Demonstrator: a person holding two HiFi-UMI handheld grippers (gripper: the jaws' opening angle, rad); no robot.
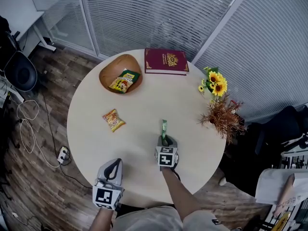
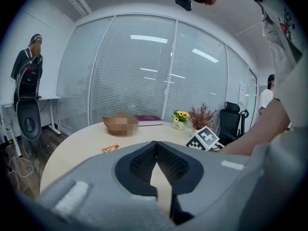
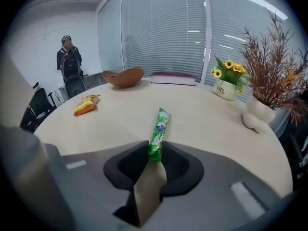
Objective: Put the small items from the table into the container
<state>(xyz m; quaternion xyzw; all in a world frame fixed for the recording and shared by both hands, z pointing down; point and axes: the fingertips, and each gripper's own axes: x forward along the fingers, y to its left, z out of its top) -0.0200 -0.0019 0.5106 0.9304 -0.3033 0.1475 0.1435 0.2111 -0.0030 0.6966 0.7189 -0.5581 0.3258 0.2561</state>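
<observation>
Right gripper view: the right gripper (image 3: 155, 153) has its jaws drawn narrow, pinching the near end of a slim green foil stick sachet (image 3: 159, 127). The rest of the sachet lies flat on the round beige table (image 3: 202, 124), pointing away from the jaws.

Head view: the sachet sits toward the table's near side, well apart from the brown wooden bowl (image 1: 108, 67) at the far left. The bowl looks like the container and has a yellow-green snack packet (image 1: 124, 81) in it. An orange snack packet (image 1: 113, 120) lies on the table between the bowl and the near edge.

Left gripper view: the left gripper (image 2: 156, 146) has its jaws together with nothing between them. It is at the table's near edge.

Handling, as a judgement: the sachet looks very light, thin and floppy, with slick film. Held by one end it will likely droop and swing, and it could slide out of the pads. A firm pinch on the crimped end seal should do. A grip across the narrow width near mid-length would carry it steadier. It is not fragile, but hard squeezing could crush the contents.
</observation>
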